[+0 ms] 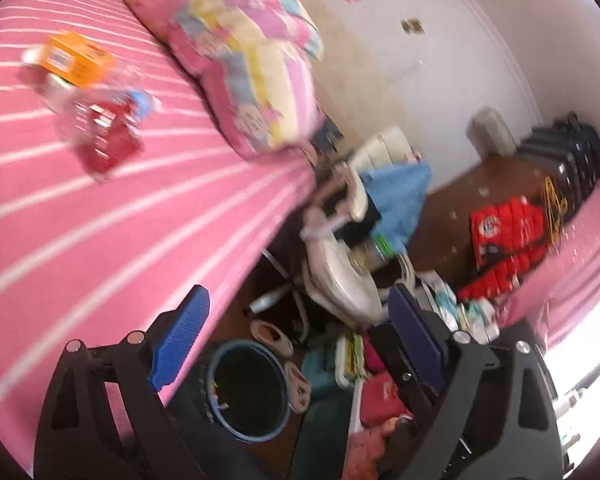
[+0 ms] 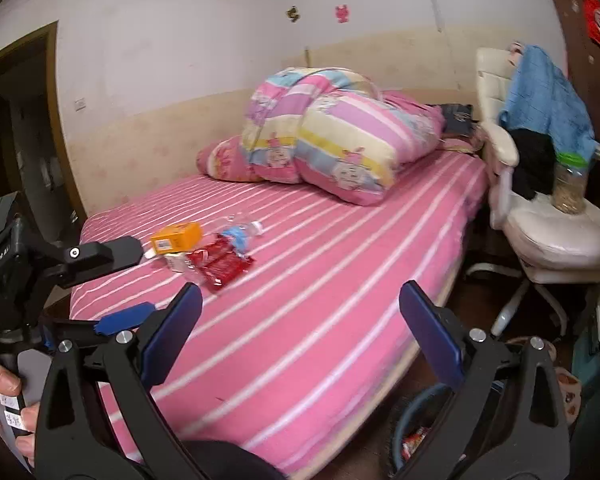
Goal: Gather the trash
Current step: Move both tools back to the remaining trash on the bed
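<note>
Both grippers spread wide and empty, trash pile sits mid-bed, bin on floor by the bed's near edge.

Right gripper (image 2: 300, 328) hangs over the near part of the pink striped bed (image 2: 320, 320), blue pads apart, gripping nothing. Left gripper (image 1: 300, 332) likewise released; in the right view it shows at far left (image 2: 112, 280), partly cut by the frame, a hand (image 2: 8, 396) on its handle. Trash lies clustered on the bed: orange box (image 2: 177, 236), red wrapper (image 2: 220, 266), clear plastic bottle (image 2: 240, 234), touching or overlapping, edges hard to separate; a small white item under the box is unclear. Left view is motion-blurred, same pile (image 1: 88, 100) smeared. Blue-rimmed bin (image 1: 248, 392) stands on the floor beside the bed; in the right view it is mostly hidden behind the right finger. Folded quilt (image 2: 332, 132) far on the bed, white chair (image 2: 548, 220) at right.
</note>
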`<state>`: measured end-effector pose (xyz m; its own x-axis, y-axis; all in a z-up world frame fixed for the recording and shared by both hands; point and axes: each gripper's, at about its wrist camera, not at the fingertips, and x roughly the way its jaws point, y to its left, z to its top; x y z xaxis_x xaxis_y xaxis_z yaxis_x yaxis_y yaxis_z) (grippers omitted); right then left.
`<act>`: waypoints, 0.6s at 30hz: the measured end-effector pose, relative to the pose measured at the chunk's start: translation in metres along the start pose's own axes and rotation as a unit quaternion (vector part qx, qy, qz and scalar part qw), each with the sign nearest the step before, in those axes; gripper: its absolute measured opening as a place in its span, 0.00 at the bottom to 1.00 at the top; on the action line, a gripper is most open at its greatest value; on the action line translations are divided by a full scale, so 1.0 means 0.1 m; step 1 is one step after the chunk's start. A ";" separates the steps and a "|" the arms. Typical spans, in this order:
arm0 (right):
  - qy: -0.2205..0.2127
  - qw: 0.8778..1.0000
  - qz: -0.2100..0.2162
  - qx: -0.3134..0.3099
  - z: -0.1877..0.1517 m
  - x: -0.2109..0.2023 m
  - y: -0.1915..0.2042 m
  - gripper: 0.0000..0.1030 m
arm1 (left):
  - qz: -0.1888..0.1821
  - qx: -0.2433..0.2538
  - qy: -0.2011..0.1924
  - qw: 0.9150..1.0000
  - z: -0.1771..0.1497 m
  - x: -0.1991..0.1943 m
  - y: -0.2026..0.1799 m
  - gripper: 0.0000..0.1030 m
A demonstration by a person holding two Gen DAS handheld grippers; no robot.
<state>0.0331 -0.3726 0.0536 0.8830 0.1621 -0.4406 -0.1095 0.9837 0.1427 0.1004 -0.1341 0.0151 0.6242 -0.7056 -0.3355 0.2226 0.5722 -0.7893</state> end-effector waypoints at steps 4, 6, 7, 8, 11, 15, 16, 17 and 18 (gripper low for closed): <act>0.002 1.000 0.011 -0.023 0.03 0.18 0.39 0.95 | 0.021 -0.034 -0.028 0.999 0.17 -0.28 0.38 0.86; 0.006 0.999 0.021 -0.032 0.03 0.29 0.58 0.95 | 0.026 -0.049 -0.036 0.998 0.21 -0.38 0.55 0.86; 0.009 0.999 0.026 -0.034 0.03 0.33 0.63 0.95 | 0.031 -0.056 -0.041 0.997 0.25 -0.43 0.65 0.86; 0.015 0.999 0.031 -0.037 0.02 0.41 0.71 0.95 | 0.036 -0.062 -0.046 0.996 0.28 -0.47 0.73 0.86; 0.038 0.997 0.059 -0.040 -0.01 0.60 0.88 0.95 | 0.047 -0.074 -0.053 0.995 0.40 -0.53 0.95 0.86; 0.066 0.992 0.105 -0.026 -0.07 0.87 1.04 0.95 | 0.062 -0.078 -0.058 0.993 0.53 -0.55 1.22 0.87; 0.069 0.991 0.109 -0.023 -0.08 0.93 1.08 0.95 | 0.066 -0.078 -0.057 0.993 0.56 -0.53 1.28 0.87; 0.069 0.991 0.109 -0.022 -0.10 0.99 1.10 0.95 | 0.070 -0.078 -0.055 0.993 0.59 -0.51 1.33 0.87; 0.070 0.992 0.107 -0.023 -0.12 1.06 1.13 0.95 | 0.074 -0.082 -0.053 0.992 0.62 -0.48 1.39 0.87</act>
<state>0.1091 -0.2437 0.0128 0.7660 0.3726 -0.5238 -0.3103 0.9280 0.2063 0.1475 0.0051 -0.0470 0.7182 -0.5661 -0.4046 0.0034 0.5843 -0.8115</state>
